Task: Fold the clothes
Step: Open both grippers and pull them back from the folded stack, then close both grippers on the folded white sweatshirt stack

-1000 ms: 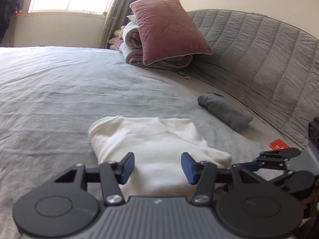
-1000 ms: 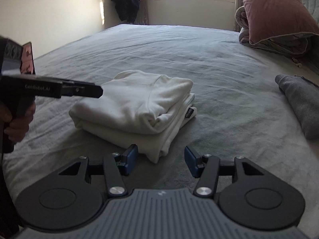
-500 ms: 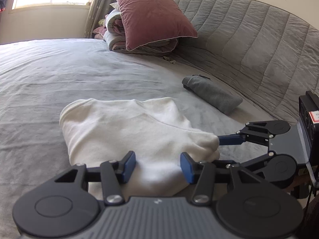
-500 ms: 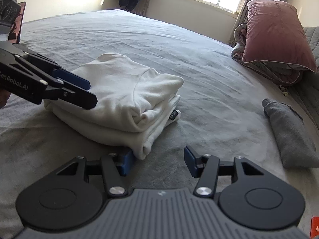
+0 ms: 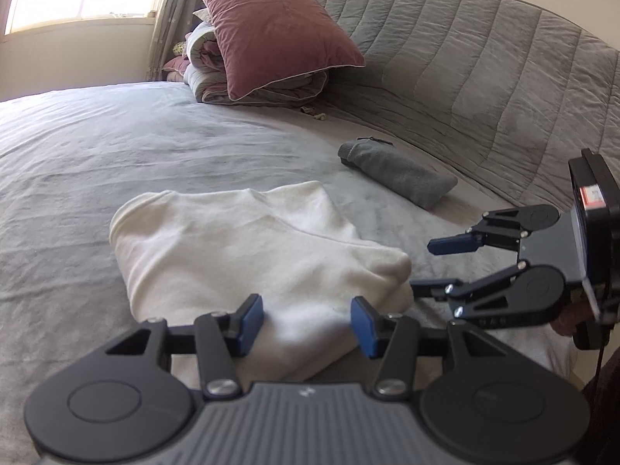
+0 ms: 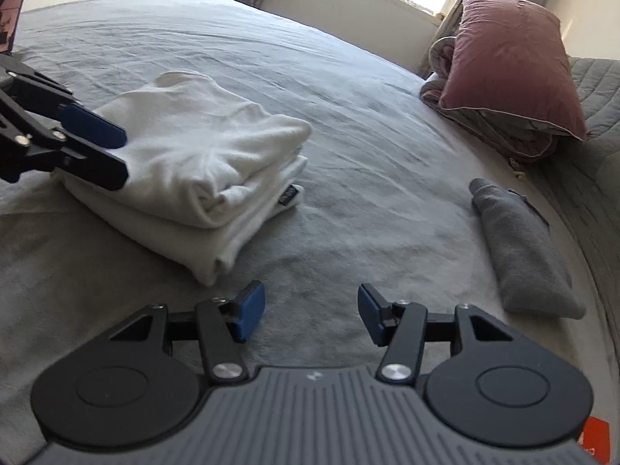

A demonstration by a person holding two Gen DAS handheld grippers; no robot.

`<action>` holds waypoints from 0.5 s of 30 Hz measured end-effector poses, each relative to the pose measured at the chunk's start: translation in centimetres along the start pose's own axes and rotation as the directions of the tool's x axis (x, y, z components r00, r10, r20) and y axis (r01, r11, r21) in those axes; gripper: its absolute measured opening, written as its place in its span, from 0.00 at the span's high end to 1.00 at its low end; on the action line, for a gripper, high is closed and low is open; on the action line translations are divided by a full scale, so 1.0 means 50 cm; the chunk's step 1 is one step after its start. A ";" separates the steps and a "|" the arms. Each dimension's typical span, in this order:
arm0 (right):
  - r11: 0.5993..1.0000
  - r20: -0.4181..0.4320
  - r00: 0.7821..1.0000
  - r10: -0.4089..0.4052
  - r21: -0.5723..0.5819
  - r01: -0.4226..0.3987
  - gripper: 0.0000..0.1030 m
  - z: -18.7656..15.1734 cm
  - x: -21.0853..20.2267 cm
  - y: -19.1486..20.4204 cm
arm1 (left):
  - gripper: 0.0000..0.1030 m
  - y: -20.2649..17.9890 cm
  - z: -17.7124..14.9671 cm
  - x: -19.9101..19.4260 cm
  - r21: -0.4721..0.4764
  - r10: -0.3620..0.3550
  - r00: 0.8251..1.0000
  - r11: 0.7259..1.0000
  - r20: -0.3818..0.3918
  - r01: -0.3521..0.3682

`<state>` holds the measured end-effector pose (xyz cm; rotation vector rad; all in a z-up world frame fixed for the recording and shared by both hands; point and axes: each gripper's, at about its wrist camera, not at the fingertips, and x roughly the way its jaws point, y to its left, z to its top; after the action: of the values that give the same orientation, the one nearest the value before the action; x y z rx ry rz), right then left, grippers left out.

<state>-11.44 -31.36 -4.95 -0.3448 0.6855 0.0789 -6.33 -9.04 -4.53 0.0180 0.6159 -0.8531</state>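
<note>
While both tools stand half open and empty, left tool (image 5: 306, 321) over the folded white garment (image 6: 193, 162) on the bed (image 6: 348, 97), right tool (image 6: 306, 312) beside: press edges flat, square the stack.

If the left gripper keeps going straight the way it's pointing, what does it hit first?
Most likely the folded white garment: the open left gripper points right at its near edge, with nothing between. How close the edge already lies is hard to judge.
</note>
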 end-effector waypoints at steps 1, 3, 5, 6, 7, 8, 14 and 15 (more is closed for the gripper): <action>0.999 0.011 1.000 0.009 0.031 -0.009 0.46 0.001 -0.006 -0.011 | 0.51 0.001 0.002 -0.003 0.000 -0.004 1.000 1.000 0.001 0.004; 0.995 0.040 0.999 0.031 0.092 -0.035 0.46 0.007 -0.018 -0.028 | 0.51 0.012 0.010 -0.015 -0.031 -0.022 1.000 0.999 0.006 0.022; 0.985 0.082 0.994 0.076 0.151 -0.087 0.46 0.017 -0.031 -0.038 | 0.51 0.031 0.020 -0.033 -0.074 -0.026 0.999 0.997 0.028 0.028; 0.977 0.102 0.990 0.100 0.180 -0.118 0.46 0.022 -0.037 -0.043 | 0.52 0.041 0.025 -0.043 -0.096 -0.023 0.999 0.995 0.043 0.027; 0.964 0.122 0.984 0.133 0.213 -0.157 0.46 0.031 -0.041 -0.046 | 0.59 0.046 0.026 -0.051 -0.114 -0.020 0.998 0.993 0.058 0.027; 0.949 0.143 0.976 0.166 0.245 -0.198 0.46 0.039 -0.045 -0.050 | 0.63 0.057 0.030 -0.060 -0.137 -0.015 0.997 0.990 0.071 0.024; 0.819 0.186 0.923 0.338 0.424 -0.386 0.62 0.066 -0.019 -0.054 | 0.71 0.113 0.024 -0.080 -0.234 0.033 0.996 0.972 0.077 -0.014; 0.800 0.173 0.918 0.358 0.450 -0.397 0.72 0.069 -0.008 -0.052 | 0.71 0.118 0.021 -0.080 -0.239 0.040 0.997 0.971 0.069 -0.022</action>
<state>-9.19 -32.61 -1.49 0.2796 0.6631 0.2987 -3.62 -2.59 -2.95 -0.2198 0.6435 -0.7416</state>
